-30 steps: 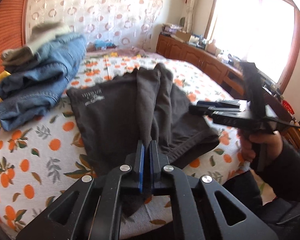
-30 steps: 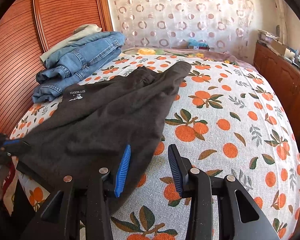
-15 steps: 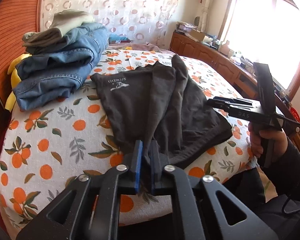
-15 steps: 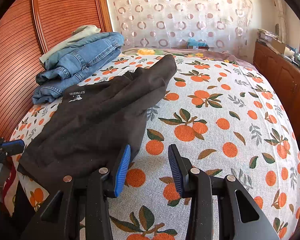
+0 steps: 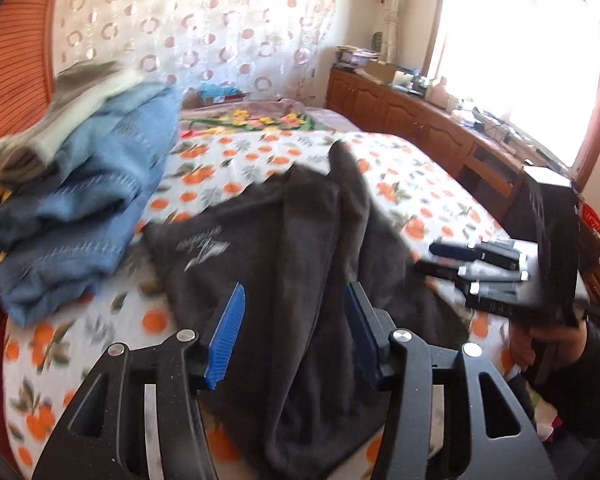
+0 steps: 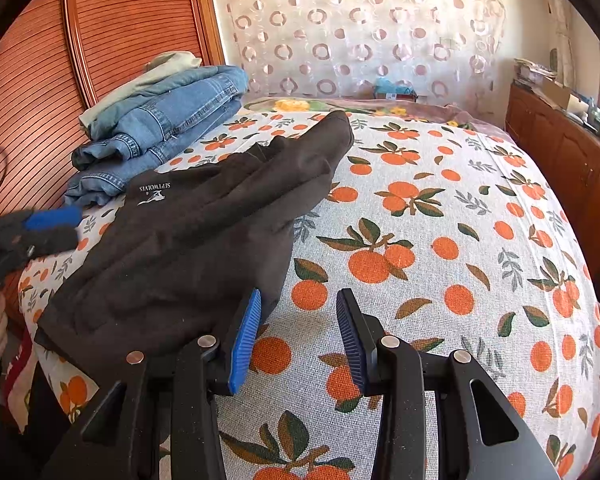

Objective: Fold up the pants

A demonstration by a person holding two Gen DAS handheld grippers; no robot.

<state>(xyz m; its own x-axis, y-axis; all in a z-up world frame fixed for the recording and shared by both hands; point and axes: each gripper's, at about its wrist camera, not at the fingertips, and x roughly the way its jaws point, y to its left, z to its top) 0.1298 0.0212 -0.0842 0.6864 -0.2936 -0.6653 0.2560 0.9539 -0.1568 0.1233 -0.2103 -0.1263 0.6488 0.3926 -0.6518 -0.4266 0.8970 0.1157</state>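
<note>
Bed fills room, sheet white with orange-fruit print. Ribbed reddish wooden headboard at left. Sheer curtain with ring pattern across far wall. Low wooden cabinets along right wall, top cluttered with boxes and small items. Large window above, wood-framed, blazing with daylight. Flowered blanket at bed's far end.

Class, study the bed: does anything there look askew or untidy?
The dark pants lie rumpled and slanted across the bedspread, one corner hanging over the near edge. Beside them the stacked jeans sit neatly folded, so the pants stand out. Nothing looks spilled or damaged.
</note>
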